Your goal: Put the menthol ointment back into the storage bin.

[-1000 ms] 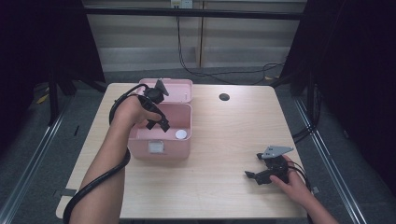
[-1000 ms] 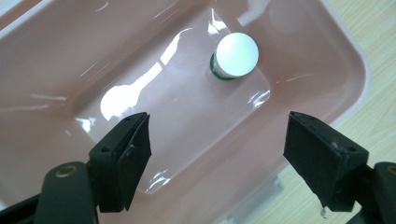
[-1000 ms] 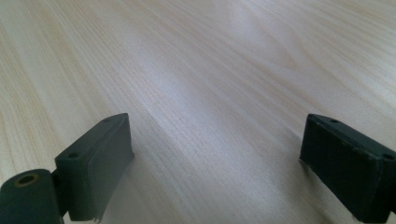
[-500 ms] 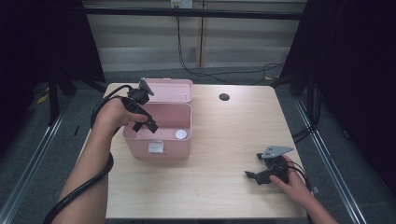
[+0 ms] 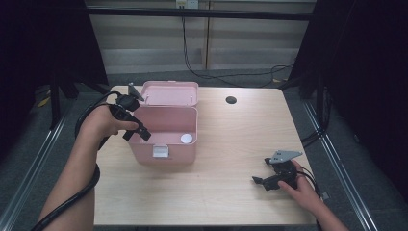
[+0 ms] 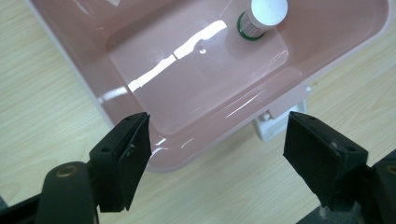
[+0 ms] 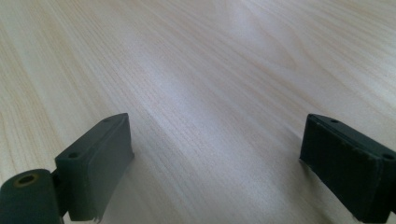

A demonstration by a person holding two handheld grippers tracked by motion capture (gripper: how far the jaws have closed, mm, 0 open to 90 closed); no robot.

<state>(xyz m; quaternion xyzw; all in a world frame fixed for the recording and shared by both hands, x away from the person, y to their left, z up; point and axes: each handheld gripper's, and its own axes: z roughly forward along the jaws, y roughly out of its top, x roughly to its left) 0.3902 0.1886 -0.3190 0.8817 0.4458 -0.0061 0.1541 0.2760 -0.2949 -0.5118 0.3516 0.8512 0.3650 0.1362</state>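
Note:
A pink box (image 5: 166, 147) stands open on the wooden table (image 5: 231, 144), its lid (image 5: 171, 93) folded back behind it. Inside it a small white-capped bottle (image 5: 186, 138) stands upright near the right wall; the left gripper view shows the bottle (image 6: 261, 16) from above. My left gripper (image 5: 137, 131) hovers over the box's left rim, open and empty; from its own camera the left gripper (image 6: 219, 144) spans the box's front wall (image 6: 205, 140) and white latch (image 6: 280, 116). My right gripper (image 5: 262, 182) rests on the table at the front right, open, with bare wood between its jaws (image 7: 215, 163).
A round black hole (image 5: 231, 100) sits in the table at the back right of the box. Black cables trail from both grippers, the left one looping past the table's left edge. Dark curtains and metal rails flank the table.
My left gripper has drawn back leftward, out from over the box's middle to its left rim. The right gripper has stayed put.

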